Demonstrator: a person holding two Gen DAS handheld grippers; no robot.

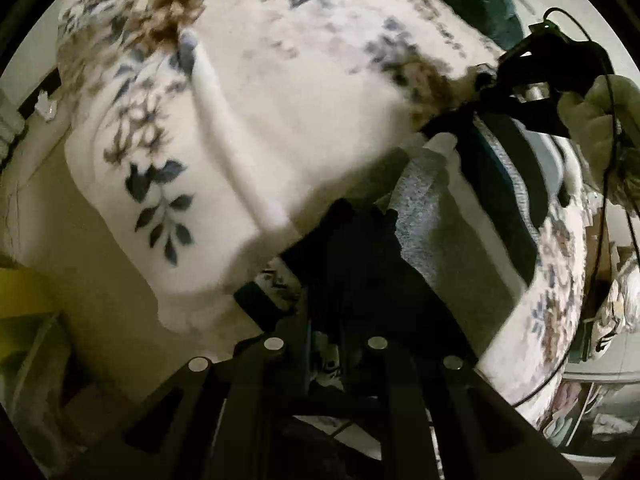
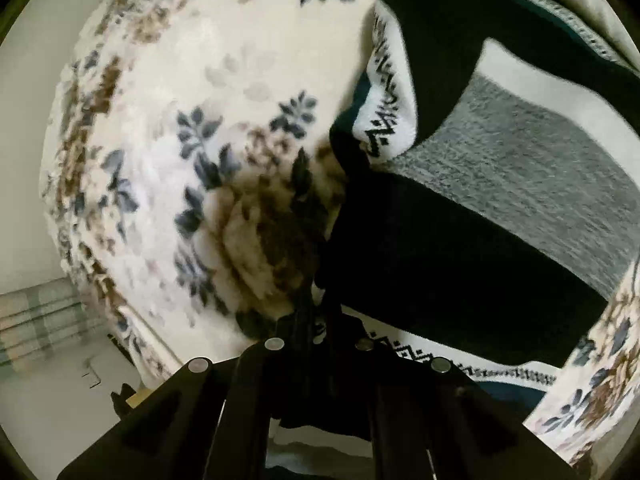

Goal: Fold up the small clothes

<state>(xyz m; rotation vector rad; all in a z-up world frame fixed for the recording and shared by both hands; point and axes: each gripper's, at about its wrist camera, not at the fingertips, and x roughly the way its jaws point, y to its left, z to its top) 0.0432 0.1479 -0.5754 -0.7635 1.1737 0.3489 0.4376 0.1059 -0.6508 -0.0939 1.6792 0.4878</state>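
Floral blanket underneath; left gripper and right gripper both clenched on striped garment, lifted.

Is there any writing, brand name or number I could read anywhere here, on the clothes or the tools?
None can be read.
The striped sweater has a black zigzag band: a knit pattern, not letters.
The floral blanket shows only flowers and leaves.
Each hand-held gripper is plain black, with no label visible.

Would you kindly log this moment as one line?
left gripper: shut on striped sweater | right gripper: shut on striped sweater | floral blanket beneath
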